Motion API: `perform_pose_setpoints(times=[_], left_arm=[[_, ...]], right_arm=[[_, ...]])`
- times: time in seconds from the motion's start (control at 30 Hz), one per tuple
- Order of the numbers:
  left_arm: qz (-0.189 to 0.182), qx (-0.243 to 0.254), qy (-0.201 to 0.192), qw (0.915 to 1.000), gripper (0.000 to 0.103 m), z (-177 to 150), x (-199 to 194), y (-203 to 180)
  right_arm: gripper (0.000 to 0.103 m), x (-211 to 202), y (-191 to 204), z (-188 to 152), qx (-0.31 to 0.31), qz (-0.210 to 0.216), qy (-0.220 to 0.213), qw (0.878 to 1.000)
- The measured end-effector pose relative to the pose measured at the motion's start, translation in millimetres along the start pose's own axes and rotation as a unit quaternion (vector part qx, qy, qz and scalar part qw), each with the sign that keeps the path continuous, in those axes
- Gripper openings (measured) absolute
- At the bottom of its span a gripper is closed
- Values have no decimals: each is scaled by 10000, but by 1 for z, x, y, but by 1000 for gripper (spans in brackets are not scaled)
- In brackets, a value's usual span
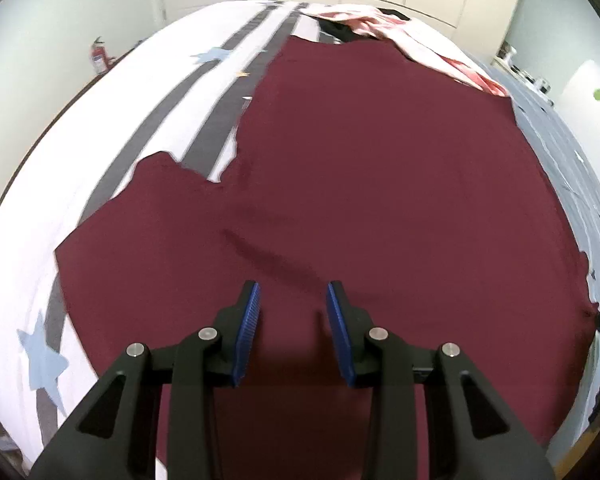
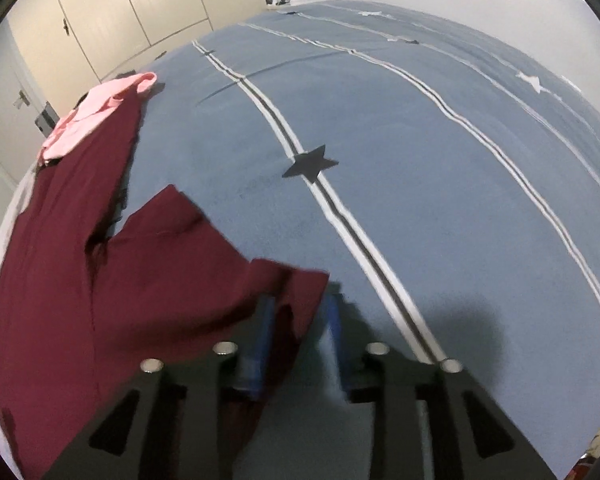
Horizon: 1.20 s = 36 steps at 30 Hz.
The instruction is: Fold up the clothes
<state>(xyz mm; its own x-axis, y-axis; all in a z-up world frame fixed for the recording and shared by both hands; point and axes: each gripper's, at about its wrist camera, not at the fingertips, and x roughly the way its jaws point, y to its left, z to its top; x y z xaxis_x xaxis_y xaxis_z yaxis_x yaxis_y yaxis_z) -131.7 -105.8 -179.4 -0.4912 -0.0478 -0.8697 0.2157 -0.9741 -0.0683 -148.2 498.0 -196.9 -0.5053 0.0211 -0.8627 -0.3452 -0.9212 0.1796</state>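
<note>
A maroon T-shirt (image 1: 360,168) lies spread flat on the bed; one short sleeve (image 1: 160,176) points left. My left gripper (image 1: 294,292) is open and empty, just above the shirt's near part. In the right wrist view the same maroon shirt (image 2: 60,260) lies at the left, and its other sleeve (image 2: 188,236) reaches toward my right gripper (image 2: 298,308). The right jaws stand apart with the sleeve's edge draped between and over the blue pads (image 2: 265,328); the view is blurred.
A pink and white striped garment (image 1: 432,44) lies past the shirt's far end, also in the right wrist view (image 2: 96,112). The bed cover is white with dark stripes on the left (image 1: 172,92) and blue with stars on the right (image 2: 420,168). Cupboards (image 2: 140,4) stand behind.
</note>
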Motion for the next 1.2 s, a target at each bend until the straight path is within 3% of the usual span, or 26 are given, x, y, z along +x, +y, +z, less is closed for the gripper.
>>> perform_pose_setpoints(times=[0.17, 0.3, 0.33, 0.37, 0.4, 0.43, 0.6, 0.7, 0.83, 0.97, 1.1, 1.2], left_arm=[[254, -258, -74, 9993, 32, -9, -10, 22], [424, -556, -84, 9975, 33, -21, -19, 39], [453, -629, -71, 9970, 33, -24, -20, 43], [466, -678, -67, 9966, 33, -26, -21, 46], [472, -718, -66, 9963, 33, -28, -21, 49], [469, -780, -62, 9958, 33, -30, -21, 54], [341, -977, -77, 9946, 33, -28, -17, 89], [228, -1029, -150, 9943, 33, -22, -16, 126], [100, -1088, -212, 9938, 33, -16, -25, 184], [40, -1040, -308, 9941, 33, -9, -41, 244], [16, -932, -436, 9947, 33, -5, -59, 296], [55, -902, -438, 9949, 33, -9, -64, 326]], right_arm=[[40, 15, 13, -14, -278, 43, 270, 9992], [41, 22, 25, -12, -543, -37, 266, 9982], [34, 23, 28, -11, -605, -54, 258, 9978], [17, 22, 29, -10, -646, -47, 268, 9975], [8, 21, 30, -8, -685, -40, 277, 9973], [4, 17, 30, -5, -676, -48, 260, 9974], [4, -37, 47, 9, -621, -20, -235, 9978], [3, -80, 83, 9, -937, 51, -588, 9938], [3, -140, 177, -12, -1792, 323, -992, 9783], [1, -178, 330, -74, -2877, 927, -1100, 9468], [1, -185, 488, -160, -3293, 2064, -821, 9177], [1, -166, 589, -223, -3254, 2818, -155, 9025]])
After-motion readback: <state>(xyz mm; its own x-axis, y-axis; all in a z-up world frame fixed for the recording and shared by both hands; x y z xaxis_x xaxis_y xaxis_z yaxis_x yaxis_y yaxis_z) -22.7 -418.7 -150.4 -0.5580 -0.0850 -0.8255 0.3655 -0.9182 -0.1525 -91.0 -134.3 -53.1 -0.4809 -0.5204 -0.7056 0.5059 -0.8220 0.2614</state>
